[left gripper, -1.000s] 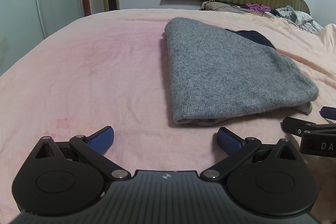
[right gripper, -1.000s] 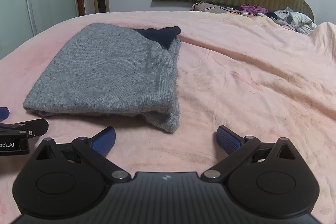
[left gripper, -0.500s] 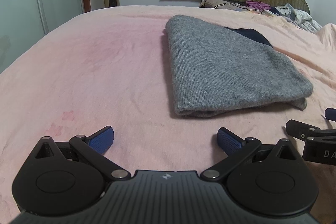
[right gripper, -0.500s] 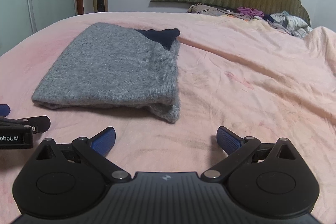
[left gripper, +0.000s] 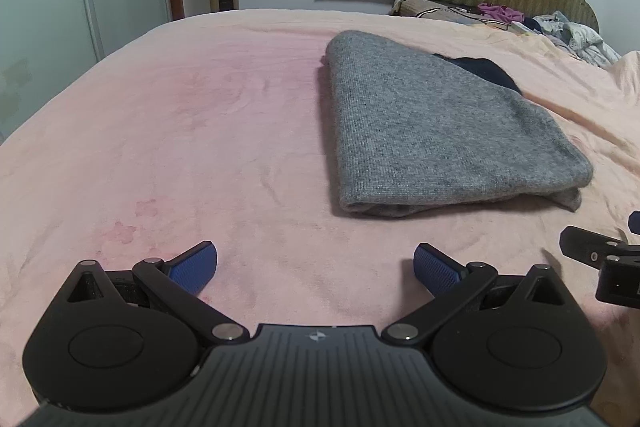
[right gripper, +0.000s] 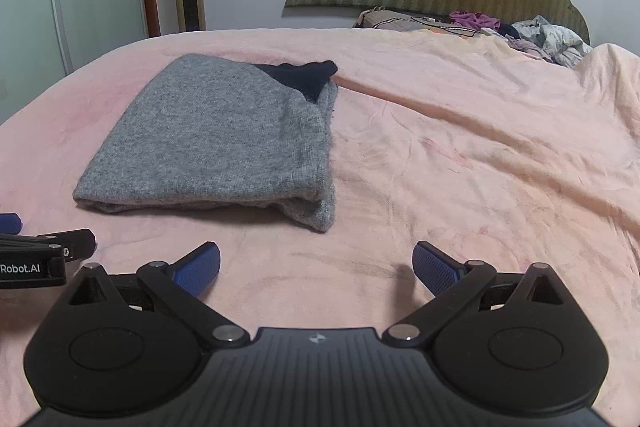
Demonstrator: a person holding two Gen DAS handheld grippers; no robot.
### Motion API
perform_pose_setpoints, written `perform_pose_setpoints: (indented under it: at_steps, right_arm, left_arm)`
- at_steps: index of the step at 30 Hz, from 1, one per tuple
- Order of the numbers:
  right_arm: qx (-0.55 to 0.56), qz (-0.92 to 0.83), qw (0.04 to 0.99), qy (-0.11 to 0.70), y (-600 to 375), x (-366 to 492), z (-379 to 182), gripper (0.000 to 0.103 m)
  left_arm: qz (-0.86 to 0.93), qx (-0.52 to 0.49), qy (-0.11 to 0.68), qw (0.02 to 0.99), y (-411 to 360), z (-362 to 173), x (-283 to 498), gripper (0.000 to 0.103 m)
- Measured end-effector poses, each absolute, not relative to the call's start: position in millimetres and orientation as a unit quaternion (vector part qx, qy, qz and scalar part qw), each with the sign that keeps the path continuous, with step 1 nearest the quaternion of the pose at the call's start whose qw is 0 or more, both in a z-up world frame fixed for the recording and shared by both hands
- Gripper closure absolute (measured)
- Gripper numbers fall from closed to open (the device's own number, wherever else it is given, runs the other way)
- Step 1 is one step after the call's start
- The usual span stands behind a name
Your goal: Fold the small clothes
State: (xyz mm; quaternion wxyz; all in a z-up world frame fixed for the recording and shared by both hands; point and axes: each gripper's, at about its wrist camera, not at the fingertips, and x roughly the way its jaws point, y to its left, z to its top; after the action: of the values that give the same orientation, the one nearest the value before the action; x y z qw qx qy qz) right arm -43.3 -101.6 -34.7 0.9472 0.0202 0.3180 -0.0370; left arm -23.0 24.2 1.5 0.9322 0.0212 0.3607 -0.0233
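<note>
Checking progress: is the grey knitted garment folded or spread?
Folded: the grey knitted garment lies as a compact rectangle, doubled layers showing along its near edge.

Both tools look alike. The left gripper (left gripper: 315, 267) has a matte black ribbed body with a small pale emblem, two round housings, black link bars on silver pivot pins, and blue textured fingers (left gripper: 196, 269). The right gripper (right gripper: 316, 267) matches; white "Robot.AI" lettering marks the left one's side.
</note>
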Motion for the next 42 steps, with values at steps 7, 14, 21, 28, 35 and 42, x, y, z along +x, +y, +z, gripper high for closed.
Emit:
perform_pose_setpoints:
  at_steps: [7, 14, 21, 28, 35, 42]
  right_arm:
    - [0.019, -0.032, 0.948, 0.318, -99.5, -47.0, -31.2, 0.000]
    - [0.019, -0.033, 0.946, 0.322, -98.9, -46.4, -30.8, 0.000]
    - [0.018, -0.032, 0.945, 0.324, -97.4, -46.4, -31.7, 0.000]
    - [0.019, -0.030, 0.945, 0.325, -97.6, -46.4, -31.8, 0.000]
    - [0.018, -0.031, 0.945, 0.325, -98.1, -46.0, -31.8, 0.000]
    - [0.014, -0.030, 0.945, 0.325, -96.7, -46.0, -32.6, 0.000]
  left_arm:
    - [-0.027, 0.025, 0.365, 0.930, 24.3, 3.6, -23.7, 0.000]
    - [-0.024, 0.024, 0.366, 0.930, 26.1, 4.9, -23.4, 0.000]
    - [-0.023, 0.023, 0.367, 0.930, 28.0, 5.1, -25.4, 0.000]
    - [-0.025, 0.023, 0.367, 0.929, 27.8, 5.2, -25.4, 0.000]
    - [-0.025, 0.023, 0.366, 0.930, 27.9, 5.7, -25.6, 0.000]
    - [-0.024, 0.024, 0.366, 0.930, 27.7, 6.0, -25.9, 0.000]
